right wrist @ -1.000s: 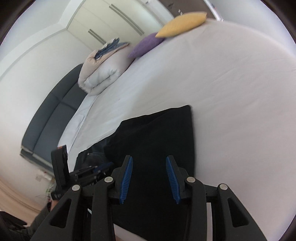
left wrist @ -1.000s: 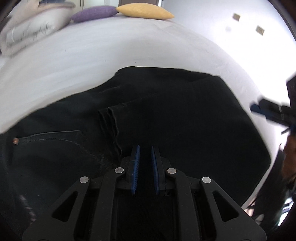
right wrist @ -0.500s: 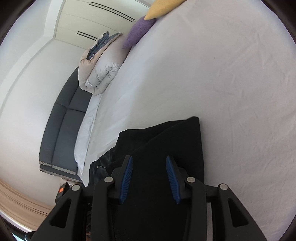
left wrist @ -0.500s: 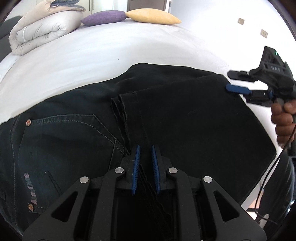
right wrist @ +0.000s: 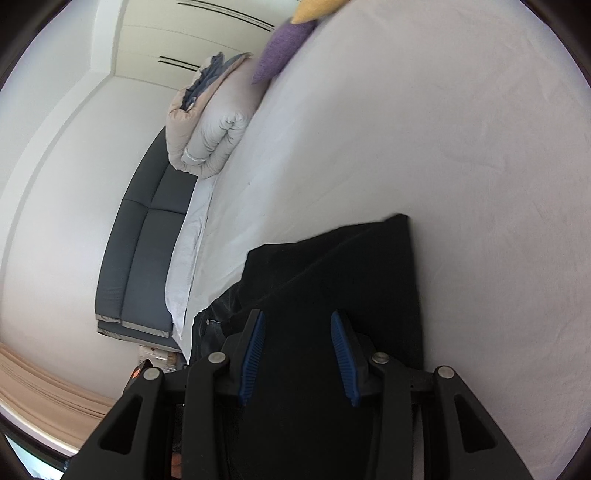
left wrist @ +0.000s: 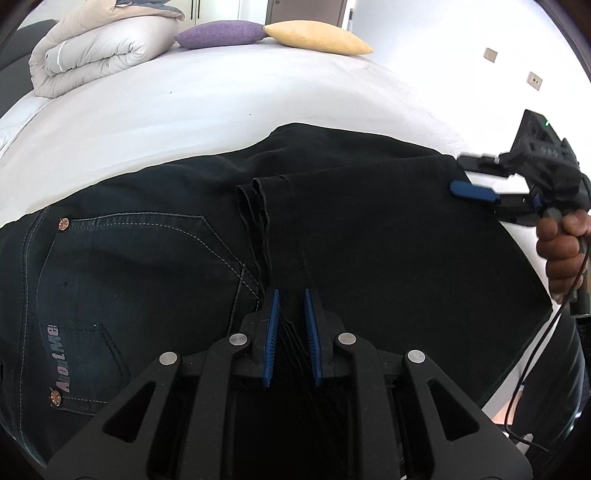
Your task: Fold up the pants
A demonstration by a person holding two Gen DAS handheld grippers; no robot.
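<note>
While right hand-held gripper (right wrist: 297, 354) gapes, pants (left wrist: 369, 236) folded (on bed (left wrist: 221, 99)).

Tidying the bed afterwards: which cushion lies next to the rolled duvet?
The purple cushion; it lies between the duvet and the yellow cushion, which is farther along.

White bed (left wrist: 258, 96) carries dark pants (left wrist: 369, 236), rolled duvet (left wrist: 96, 55), two cushions (left wrist: 221, 34).

The dark denim pants (left wrist: 155, 258) run past the left wrist view's left and lower edges, the waistband out of sight. The black left gripper with blue pads (left wrist: 291, 325) covers the hem fabric between its fingers, so contact is unclear. The yellow pillow (right wrist: 314, 9) is cropped by the right view's top edge.
</note>
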